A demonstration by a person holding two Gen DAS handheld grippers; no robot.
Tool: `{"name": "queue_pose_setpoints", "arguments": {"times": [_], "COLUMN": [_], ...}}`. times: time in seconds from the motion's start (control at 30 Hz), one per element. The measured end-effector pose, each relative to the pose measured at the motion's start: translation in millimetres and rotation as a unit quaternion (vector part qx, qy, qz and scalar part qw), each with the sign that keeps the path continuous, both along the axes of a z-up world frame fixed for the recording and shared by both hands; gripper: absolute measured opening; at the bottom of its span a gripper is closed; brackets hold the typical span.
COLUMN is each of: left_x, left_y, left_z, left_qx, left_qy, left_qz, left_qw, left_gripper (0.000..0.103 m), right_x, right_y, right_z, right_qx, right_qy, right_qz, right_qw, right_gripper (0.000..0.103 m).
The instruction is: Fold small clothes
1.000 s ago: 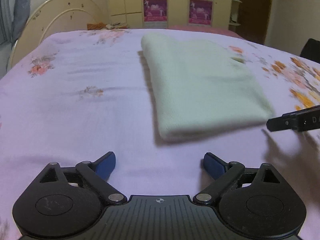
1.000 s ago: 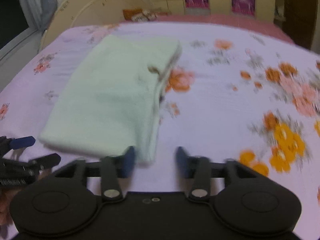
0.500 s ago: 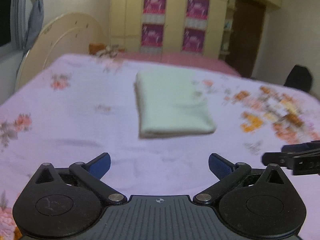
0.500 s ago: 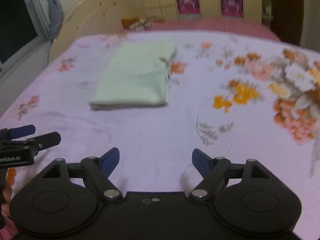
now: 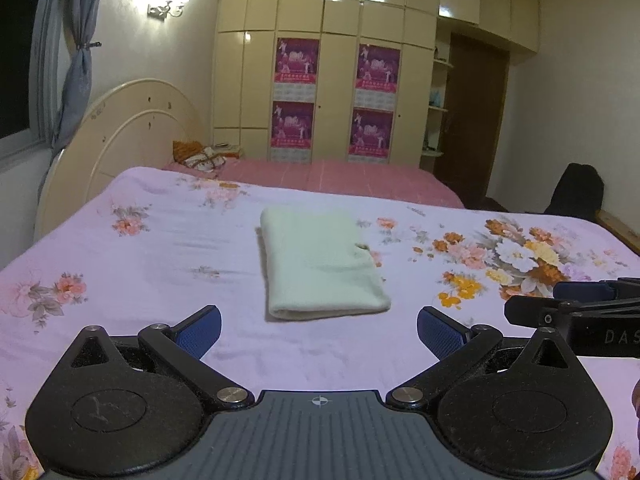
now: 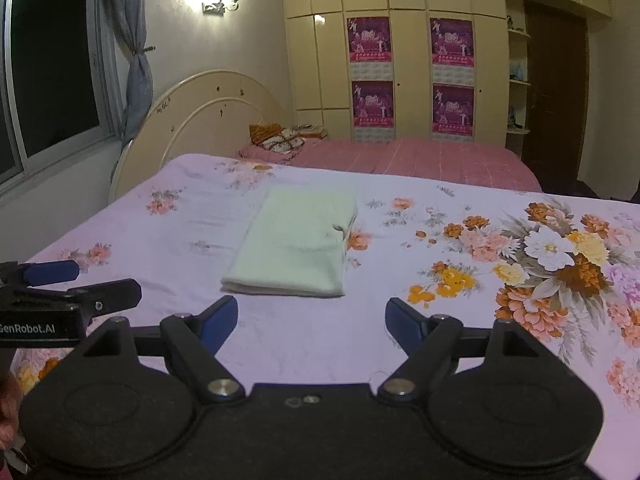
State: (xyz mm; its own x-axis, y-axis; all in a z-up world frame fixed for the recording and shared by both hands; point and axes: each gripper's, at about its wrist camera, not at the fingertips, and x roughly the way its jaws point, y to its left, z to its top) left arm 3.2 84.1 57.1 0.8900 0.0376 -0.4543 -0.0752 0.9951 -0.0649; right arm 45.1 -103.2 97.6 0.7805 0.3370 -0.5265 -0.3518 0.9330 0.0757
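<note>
A pale green cloth [image 5: 320, 264] lies folded into a neat rectangle on the lilac flowered bedsheet [image 5: 160, 264]; it also shows in the right wrist view [image 6: 296, 248]. My left gripper [image 5: 319, 330] is open and empty, held back from the cloth's near edge. My right gripper [image 6: 312, 318] is open and empty, also short of the cloth. The right gripper shows at the right edge of the left wrist view [image 5: 560, 304], and the left gripper at the left edge of the right wrist view [image 6: 80, 284].
A cream headboard [image 5: 120, 140] stands at the left of the bed. A pink sheet with a small bundle [image 5: 200, 156] lies beyond. A wardrobe [image 5: 332, 80] with posters lines the far wall. A dark chair [image 5: 576, 192] stands at the right.
Both grippers have pulled back and risen away from the folded cloth, which now looks smaller and farther off. The cloth has stayed in place.
</note>
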Motion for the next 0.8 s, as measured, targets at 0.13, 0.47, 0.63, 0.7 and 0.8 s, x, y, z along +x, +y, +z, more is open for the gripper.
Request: {"name": "queue_pose_setpoints", "arguments": {"times": [0.13,0.47,0.63,0.7,0.8], "left_x": [-4.8,-7.1,-5.8,-4.5,-2.9], "left_y": [0.0,-4.3,-4.8,-4.6,-4.7], "left_z": [4.0,7.5,8.0,7.9,8.7], "left_qx": [-0.001,-0.001,-0.002,-0.001,-0.001], "left_qy": [-0.007,-0.014,-0.013,-0.012,-0.013], "left_qz": [0.0,-0.007,-0.003,-0.001,0.0], "left_qw": [1.0,0.9999,0.9999,0.9999,0.9999], "left_gripper": [0.103,0.103,0.103,0.103,0.103], "right_x": [-7.1,-12.6,-12.0,-11.4,-11.1], "right_y": [2.5,7.4,9.3,9.7,10.5], "right_z": [2.2,7.0,6.6,6.6,7.0], "right_qx": [0.007,0.006,0.005,0.006,0.004], "right_qy": [-0.005,-0.011,-0.009,-0.009,-0.01], "right_qz": [-0.005,-0.019,-0.018,-0.018,-0.018], "right_qw": [1.0,1.0,1.0,1.0,1.0], "right_gripper": [0.08,0.08,0.08,0.08,0.08]}}
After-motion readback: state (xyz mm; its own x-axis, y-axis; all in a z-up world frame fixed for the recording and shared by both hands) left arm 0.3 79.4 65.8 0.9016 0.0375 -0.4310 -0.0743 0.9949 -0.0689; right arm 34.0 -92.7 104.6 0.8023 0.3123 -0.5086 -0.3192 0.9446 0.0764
